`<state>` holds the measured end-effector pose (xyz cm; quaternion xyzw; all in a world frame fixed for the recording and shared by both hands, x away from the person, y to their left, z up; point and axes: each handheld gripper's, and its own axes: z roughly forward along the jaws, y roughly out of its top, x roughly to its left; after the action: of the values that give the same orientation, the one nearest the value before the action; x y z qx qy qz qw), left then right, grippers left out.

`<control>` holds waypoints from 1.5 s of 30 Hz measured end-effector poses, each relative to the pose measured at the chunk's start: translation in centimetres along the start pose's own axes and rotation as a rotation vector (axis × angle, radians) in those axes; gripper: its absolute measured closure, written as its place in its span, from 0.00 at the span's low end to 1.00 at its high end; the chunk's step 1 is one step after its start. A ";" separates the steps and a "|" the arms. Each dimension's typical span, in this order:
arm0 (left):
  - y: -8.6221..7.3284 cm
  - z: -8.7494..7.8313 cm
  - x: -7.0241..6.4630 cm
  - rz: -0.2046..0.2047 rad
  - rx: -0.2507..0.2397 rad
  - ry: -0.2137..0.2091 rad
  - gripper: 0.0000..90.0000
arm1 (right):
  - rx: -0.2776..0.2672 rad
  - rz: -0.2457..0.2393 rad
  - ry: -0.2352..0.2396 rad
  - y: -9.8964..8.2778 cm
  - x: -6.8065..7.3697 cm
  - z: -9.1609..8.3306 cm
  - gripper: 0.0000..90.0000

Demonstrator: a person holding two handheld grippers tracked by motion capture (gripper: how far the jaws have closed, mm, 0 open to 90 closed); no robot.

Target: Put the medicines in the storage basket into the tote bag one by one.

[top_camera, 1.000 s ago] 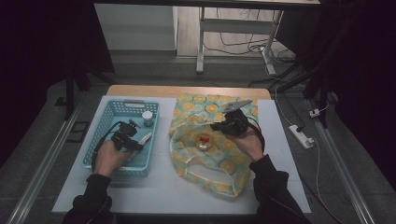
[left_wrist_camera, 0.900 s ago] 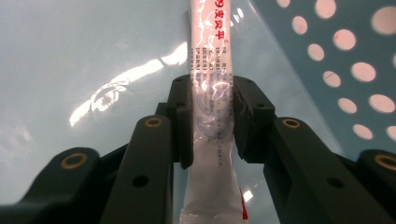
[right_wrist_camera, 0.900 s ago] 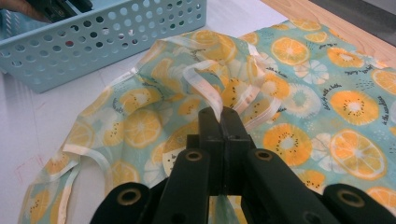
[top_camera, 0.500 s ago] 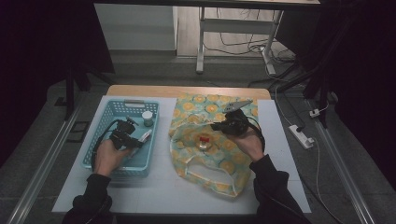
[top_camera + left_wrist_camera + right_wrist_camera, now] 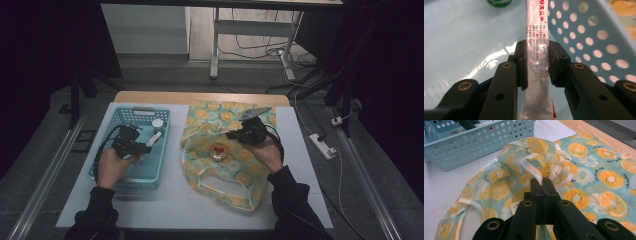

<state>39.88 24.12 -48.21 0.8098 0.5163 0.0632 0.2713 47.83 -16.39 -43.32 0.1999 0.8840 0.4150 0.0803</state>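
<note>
Gripping a slim white tube between its two black pads, the left gripper hangs over the inside of the pale blue perforated basket at the left of the table. The jaws stand only partly closed, as far as the tube's width lets them, with a pad pressed against each side of it. The tube carries red and grey print and runs lengthwise away from the jaws toward a green-capped container at the basket's far end. In the high view the left gripper sits above the basket's middle, with the tube slanting beyond it and a small round-lidded jar farther back.

The right gripper has its jaws fully together, pinching a pale strap of the fruit-print cloth bag and holding that edge lifted. The bag lies spread across the middle of the table, just right of the basket, and a small red-topped item rests in its opening, near the right gripper.
</note>
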 end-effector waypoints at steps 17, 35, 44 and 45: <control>0.6 -3.2 -1.6 0.078 -0.128 -0.042 0.79 | -0.029 0.000 0.007 0.3 0.2 -0.5 1.00; 1.9 -4.2 -5.3 0.178 -0.177 -0.104 0.79 | -0.038 0.002 0.008 0.5 0.4 -0.7 1.00; 2.6 -3.4 -7.4 0.228 -0.172 -0.161 0.79 | -0.041 -0.004 0.008 0.6 0.5 -0.7 1.00; 2.7 -3.2 -7.6 0.231 -0.169 -0.164 0.79 | -0.041 -0.003 0.008 0.6 0.5 -0.7 1.00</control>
<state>37.30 17.80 -42.80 0.8406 0.3887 0.0708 0.3705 47.33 -16.38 -42.42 0.1951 0.8760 0.4335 0.0817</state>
